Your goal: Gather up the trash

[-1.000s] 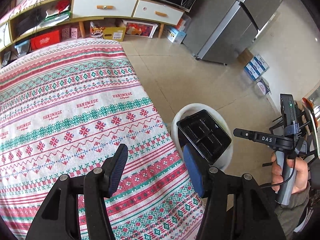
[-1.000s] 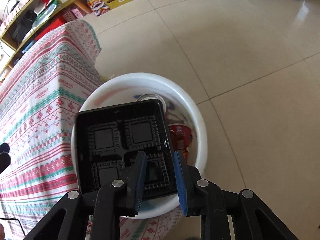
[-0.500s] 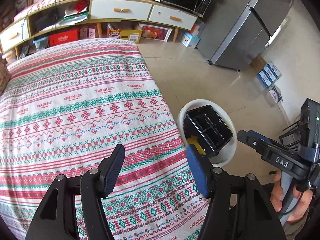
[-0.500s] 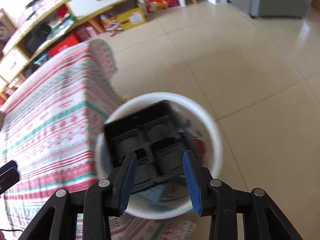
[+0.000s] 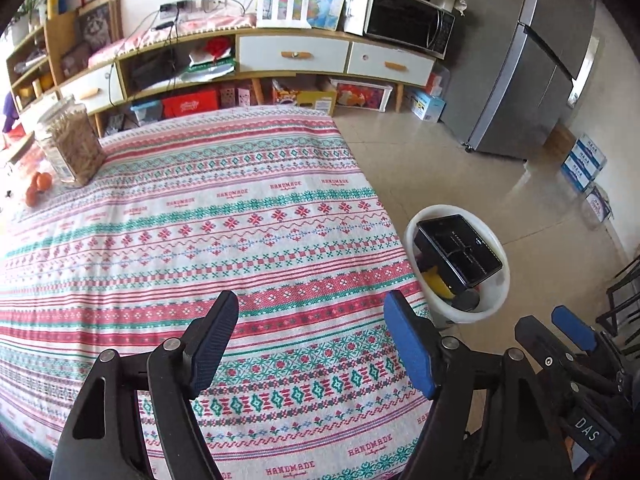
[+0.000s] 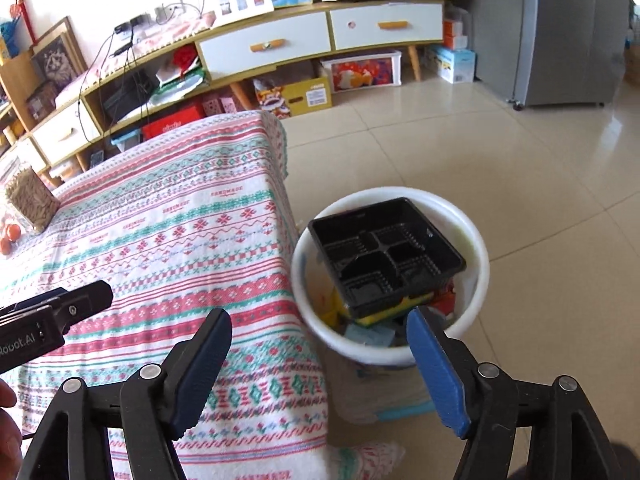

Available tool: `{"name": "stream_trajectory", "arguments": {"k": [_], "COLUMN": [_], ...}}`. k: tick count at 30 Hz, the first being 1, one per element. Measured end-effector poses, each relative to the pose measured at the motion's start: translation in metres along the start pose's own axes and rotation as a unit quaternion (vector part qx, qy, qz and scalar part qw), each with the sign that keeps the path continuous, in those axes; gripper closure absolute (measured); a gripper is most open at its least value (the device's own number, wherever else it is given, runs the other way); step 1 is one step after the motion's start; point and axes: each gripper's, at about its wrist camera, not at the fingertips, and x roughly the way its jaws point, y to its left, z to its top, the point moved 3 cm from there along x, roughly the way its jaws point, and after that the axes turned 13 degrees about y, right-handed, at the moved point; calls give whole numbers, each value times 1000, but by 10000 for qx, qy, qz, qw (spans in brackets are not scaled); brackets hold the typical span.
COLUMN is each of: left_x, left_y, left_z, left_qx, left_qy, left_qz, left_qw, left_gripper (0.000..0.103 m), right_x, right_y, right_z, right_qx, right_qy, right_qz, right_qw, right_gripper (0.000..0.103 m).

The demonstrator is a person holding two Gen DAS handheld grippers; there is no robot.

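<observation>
A black plastic compartment tray (image 6: 384,256) lies tilted on top of other rubbish in a white bin (image 6: 476,240) on the floor beside the table. It also shows in the left wrist view (image 5: 460,250), inside the bin (image 5: 500,292). My right gripper (image 6: 320,356) is open and empty, above the table's edge and the bin's near rim. My left gripper (image 5: 312,340) is open and empty, above the patterned tablecloth (image 5: 200,220). The right gripper's blue fingertip (image 5: 572,328) shows at the left view's lower right.
A clear jar of sticks (image 5: 68,144) and small oranges (image 5: 38,188) stand at the table's far left. A low TV cabinet (image 5: 280,56) with a microwave (image 5: 408,20) lines the back wall. A grey fridge (image 5: 532,60) stands at the right, boxes (image 5: 584,160) beside it.
My right gripper opened and let go of the black tray, which now rests in the bin. Both grippers drew back and tilted up, showing more of the room.
</observation>
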Motion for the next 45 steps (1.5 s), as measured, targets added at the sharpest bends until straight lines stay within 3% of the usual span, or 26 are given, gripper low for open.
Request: {"name": "stream_trajectory", "arguments": {"k": [6, 13, 18, 22, 33, 45], "left_x": [-26, -51, -67, -74, -71, -65], "left_y": [-2, 0, -6, -6, -3, -4], "left_z": [-21, -29, -36, -39, -42, -41], "left_qx": [126, 127, 233, 231, 154, 143], "left_qy": [-283, -541, -625, -773, -707, -633], "left_qz": [213, 409, 272, 416, 341, 348], "left_qw": [9993, 9976, 9974, 9959, 9968, 9973], "left_gripper": [17, 15, 13, 9, 5, 4], "right_x": [-17, -34, -47, -53, -54, -58], "right_y": [17, 32, 46, 50, 53, 57], "right_z": [-21, -36, -45, -49, -50, -50], "right_qx": [11, -132, -316, -354, -232, -308], "right_qy": [-111, -160, -305, -335, -437, -545], "right_qz": [76, -153, -332, -443, -1057, -1192], "right_qw": [9999, 9997, 9985, 9978, 9932, 9909], "right_gripper": [20, 19, 13, 10, 2, 1]}}
